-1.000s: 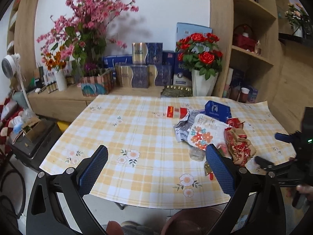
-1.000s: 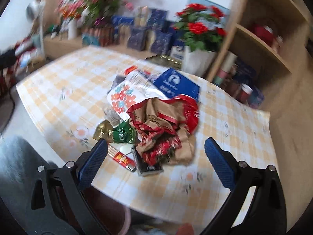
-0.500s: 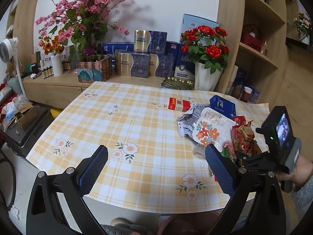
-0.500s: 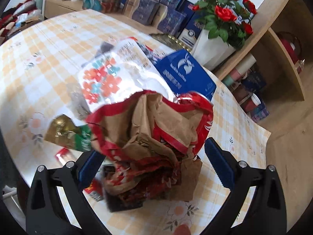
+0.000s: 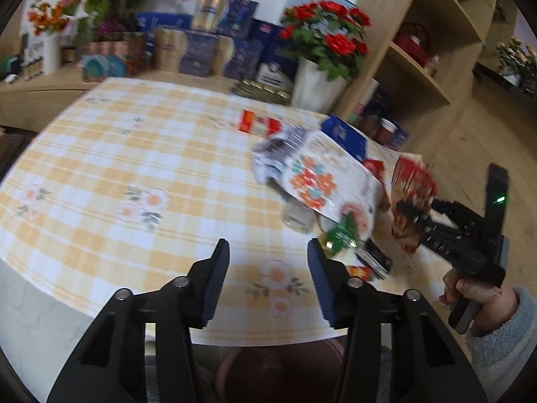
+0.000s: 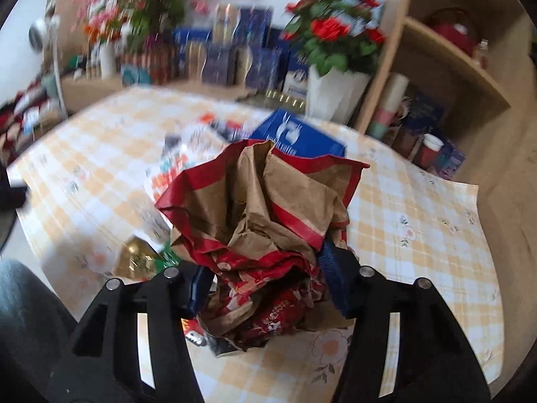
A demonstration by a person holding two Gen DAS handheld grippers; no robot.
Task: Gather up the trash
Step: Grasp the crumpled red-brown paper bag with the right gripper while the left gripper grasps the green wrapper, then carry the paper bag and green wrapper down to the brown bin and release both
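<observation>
Although the right gripper (image 6: 265, 285) has just been closing and its pads now clench the crumpled red-and-brown paper bag (image 6: 265, 221), the collecting looks, by my judgement, barely begun; the rest of the trash lies on the table (image 5: 134, 174), near its right end. From the left wrist view the bag (image 5: 411, 198) appears held at the edge of that heap, though whether it is clear of the table I cannot tell. Left to gather are a white wrapper with orange flowers (image 5: 315, 181), a blue box (image 5: 345, 134) behind it, a small red-and-white pack (image 5: 256, 122), a green-and-gold wrapper (image 5: 340, 236), a clear lid or cup (image 5: 297, 216) and a flat black packet (image 5: 374, 258) near the front edge. The left gripper (image 5: 268, 282) has also just been closing, yet nothing sits between its jaws; it hangs released over bare cloth just beside the green wrapper. No bin is plainly visible; a dark reddish rim shows below the table edge, too hidden to name. As for the bag, it is heavily creased, brown inside with red printed bands, bulky and soft, its upper folds spilling well above the pads.
</observation>
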